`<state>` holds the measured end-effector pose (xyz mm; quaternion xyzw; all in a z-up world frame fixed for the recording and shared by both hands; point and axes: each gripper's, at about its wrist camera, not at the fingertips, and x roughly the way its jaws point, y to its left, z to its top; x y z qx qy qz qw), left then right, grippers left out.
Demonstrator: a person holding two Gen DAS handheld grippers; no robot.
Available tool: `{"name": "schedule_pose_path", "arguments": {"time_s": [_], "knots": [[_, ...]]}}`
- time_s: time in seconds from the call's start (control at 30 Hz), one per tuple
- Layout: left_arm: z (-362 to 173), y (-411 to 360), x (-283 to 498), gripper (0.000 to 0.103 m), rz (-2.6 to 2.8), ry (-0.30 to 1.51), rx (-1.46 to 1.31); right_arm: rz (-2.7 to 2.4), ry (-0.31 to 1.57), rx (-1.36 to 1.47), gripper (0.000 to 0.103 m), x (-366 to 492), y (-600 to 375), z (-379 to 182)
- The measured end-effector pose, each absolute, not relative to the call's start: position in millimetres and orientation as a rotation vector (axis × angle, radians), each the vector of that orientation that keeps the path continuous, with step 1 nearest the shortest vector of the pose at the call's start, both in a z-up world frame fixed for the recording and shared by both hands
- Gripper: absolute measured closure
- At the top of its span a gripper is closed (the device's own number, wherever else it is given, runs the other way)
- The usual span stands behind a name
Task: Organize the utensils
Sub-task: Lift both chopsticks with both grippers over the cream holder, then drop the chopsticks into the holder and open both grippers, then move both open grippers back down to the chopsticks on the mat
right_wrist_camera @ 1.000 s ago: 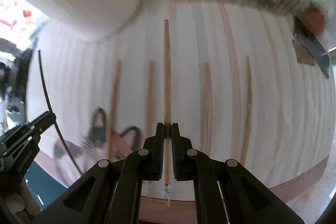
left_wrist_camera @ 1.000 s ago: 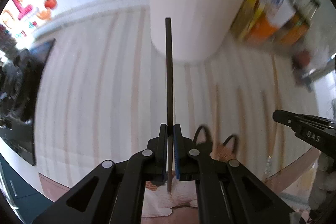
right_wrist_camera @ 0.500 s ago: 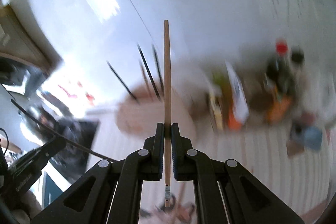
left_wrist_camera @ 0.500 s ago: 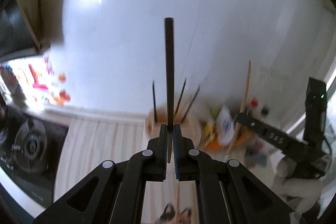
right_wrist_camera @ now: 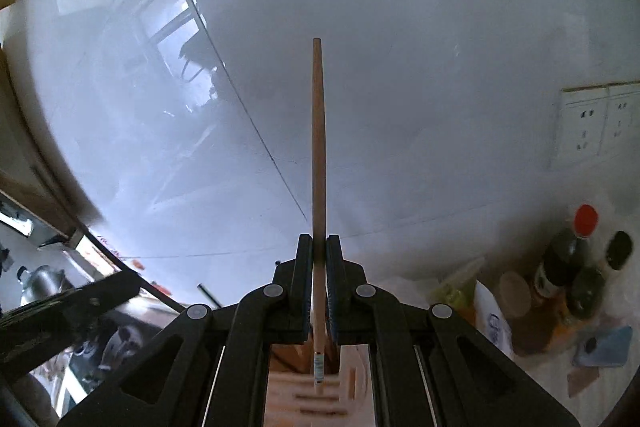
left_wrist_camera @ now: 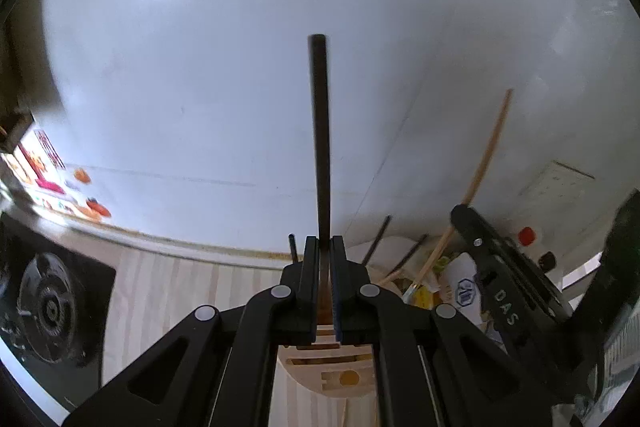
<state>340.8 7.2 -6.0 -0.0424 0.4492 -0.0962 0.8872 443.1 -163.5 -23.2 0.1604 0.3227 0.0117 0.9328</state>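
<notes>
The left gripper [left_wrist_camera: 324, 259] has its jaws pressed tight on a black chopstick [left_wrist_camera: 320, 131]. The stick goes straight up from the jaws, in front of a white wall [left_wrist_camera: 240, 47]. Its low end hangs over a pale wooden holder [left_wrist_camera: 332, 371] that sits on a light striped counter [left_wrist_camera: 168, 291]. The holder has slots in its top. A few more black sticks [left_wrist_camera: 376, 243] poke out of the holder's far side, leaning to the right.

The right gripper [right_wrist_camera: 319, 259] has its jaws pinching a wooden chopstick [right_wrist_camera: 319, 155]. This stick also points straight up against the wall. Its low end, with a small band near the tip, hangs just above the holder [right_wrist_camera: 320, 387], which looks blurry here.

In the left view, the right gripper [left_wrist_camera: 500, 291] shows at the right side, with its wooden stick [left_wrist_camera: 484, 167] leaning up and to the right. In the right view, part of the left gripper [right_wrist_camera: 68, 311] shows at the low left.

A black stove burner [left_wrist_camera: 48, 303] sits at the far left of the counter. To the right of the holder stand bottles [right_wrist_camera: 568, 263], one with a red cap, and a white bag [left_wrist_camera: 460, 287] with blue print. A white wall socket [right_wrist_camera: 596, 123] is up on the wall at the right. Bright stickers [left_wrist_camera: 52, 179] are on the left, low on the wall.
</notes>
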Motion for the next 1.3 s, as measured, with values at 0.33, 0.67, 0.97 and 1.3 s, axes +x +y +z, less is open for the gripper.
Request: {"name": "schedule_pose_path", "arguments": {"time_s": [0.33,0.67,0.97,1.3], "knots": [[-16.9,9.1,339.1,0.093,-0.154,0.987,-0.072,0.037,0.660,0.247,0.096,455.0,-146.8,-50.8],[-1.4,26.8,274.0,0.010,-0.044,0.848,-0.057,0.028,0.718,0.252,0.060,409.2,-170.6,-27.5],[-51.7,23.6,240.0,0.000,0.015,0.911,-0.013,-0.087,0.795,0.332,0.030,335.9,-217.5,-44.2],[-132.1,-3.2,211.1,0.000,0.044,1.090,0.056,-0.176,0.953,0.314,0.015,279.5,-254.2,-109.8]]}}
